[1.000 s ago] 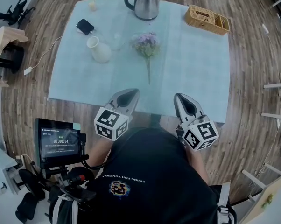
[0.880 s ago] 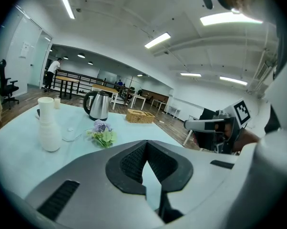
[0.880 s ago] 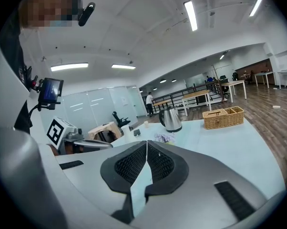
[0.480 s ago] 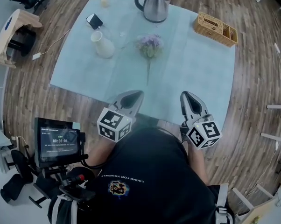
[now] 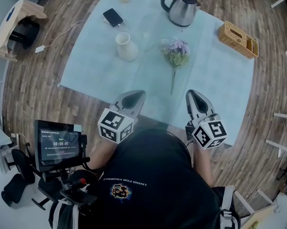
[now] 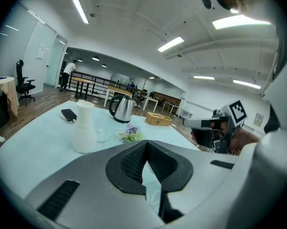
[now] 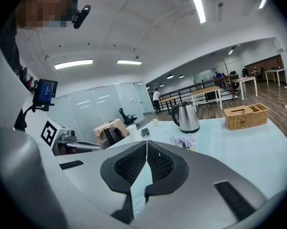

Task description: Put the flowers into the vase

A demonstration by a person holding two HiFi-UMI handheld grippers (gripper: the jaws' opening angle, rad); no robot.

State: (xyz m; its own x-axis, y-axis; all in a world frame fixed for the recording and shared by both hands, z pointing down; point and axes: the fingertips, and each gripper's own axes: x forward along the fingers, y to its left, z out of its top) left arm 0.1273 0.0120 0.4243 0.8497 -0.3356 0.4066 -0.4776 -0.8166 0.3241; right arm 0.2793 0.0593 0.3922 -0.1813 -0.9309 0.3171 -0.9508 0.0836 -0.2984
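Flowers lie near vase, apparently apart.

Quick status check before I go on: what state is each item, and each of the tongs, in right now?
Flowers: lying flat on the table, not held.
Vase: upright, no flowers in it.
Kettle: upright, lid shut.
Left tongs: shut, empty.
Right tongs: shut, empty.
Monitor: switched on.
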